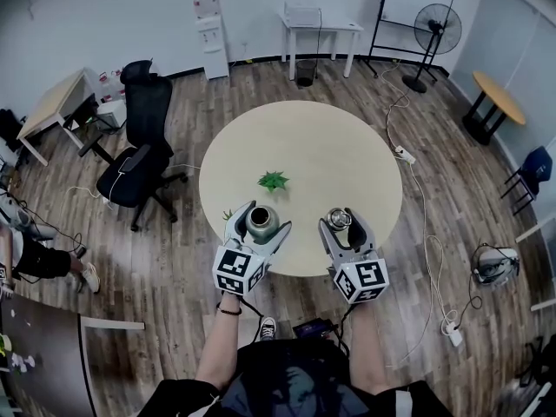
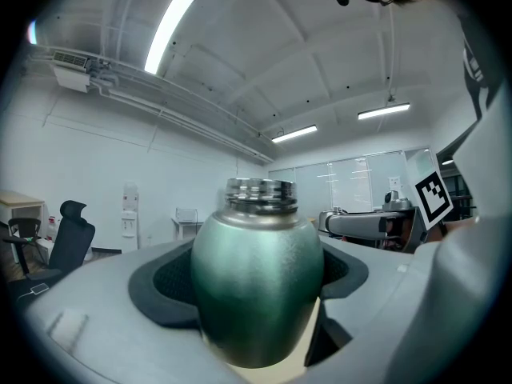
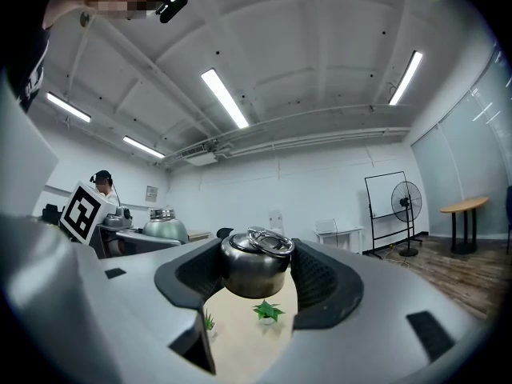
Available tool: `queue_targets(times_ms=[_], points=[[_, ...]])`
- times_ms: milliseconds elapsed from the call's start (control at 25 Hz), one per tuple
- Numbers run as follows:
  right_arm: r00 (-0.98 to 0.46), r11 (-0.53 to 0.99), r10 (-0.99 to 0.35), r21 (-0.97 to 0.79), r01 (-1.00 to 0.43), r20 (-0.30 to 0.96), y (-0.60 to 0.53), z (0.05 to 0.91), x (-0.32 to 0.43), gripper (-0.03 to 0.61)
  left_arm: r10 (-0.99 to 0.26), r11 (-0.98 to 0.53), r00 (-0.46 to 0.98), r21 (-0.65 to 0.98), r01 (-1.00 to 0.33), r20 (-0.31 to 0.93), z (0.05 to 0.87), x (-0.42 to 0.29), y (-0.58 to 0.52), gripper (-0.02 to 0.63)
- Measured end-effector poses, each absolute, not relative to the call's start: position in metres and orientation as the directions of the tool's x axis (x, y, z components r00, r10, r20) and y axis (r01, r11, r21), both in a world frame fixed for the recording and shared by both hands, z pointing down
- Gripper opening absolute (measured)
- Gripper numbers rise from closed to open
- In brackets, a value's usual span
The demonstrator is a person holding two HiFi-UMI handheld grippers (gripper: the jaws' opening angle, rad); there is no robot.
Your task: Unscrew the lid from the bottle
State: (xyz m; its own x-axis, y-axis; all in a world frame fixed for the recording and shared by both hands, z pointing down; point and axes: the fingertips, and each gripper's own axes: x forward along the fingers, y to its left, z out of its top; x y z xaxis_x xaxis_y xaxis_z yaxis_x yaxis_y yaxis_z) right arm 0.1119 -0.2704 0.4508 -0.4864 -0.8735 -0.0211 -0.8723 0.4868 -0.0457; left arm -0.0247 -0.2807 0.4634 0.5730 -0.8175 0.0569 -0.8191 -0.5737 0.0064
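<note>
A round table [image 1: 330, 146] fills the middle of the head view, with a person standing at its near edge and holding a gripper in each hand. Both grippers point level over the tabletop and are well apart.

The left gripper [image 1: 263, 219] is clamped around the belly of a green bottle [image 2: 256, 286], one pad on each side. The bottle is upright. Its threaded neck [image 2: 260, 192] is bare, so the lid looks to be already off. Whether its base rests on the table cannot be told.

The right gripper [image 1: 340, 221] has its jaws spread wide and pressed on a rounded metal lid [image 3: 254, 264] with a ring on top, held in the air above the table.

A small green plant [image 1: 274, 181] sits further in, between the two grippers.

What seems left is putting the lid down. This would go best with the bottle kept upright and steady. The lid should go onto bare table away from the plant, and the jaws should open only once it rests there.
</note>
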Motion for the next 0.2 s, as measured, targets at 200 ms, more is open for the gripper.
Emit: queue_targets(times_ms=[200], points=[[-0.487,0.487,-0.873,-0.043,-0.872,-0.018,-0.2665,0.4503,0.1123,0.268,-0.815,-0.578,0.577,0.001,-0.816,0.06,0.4621,-0.0216,-0.2773,0.393]])
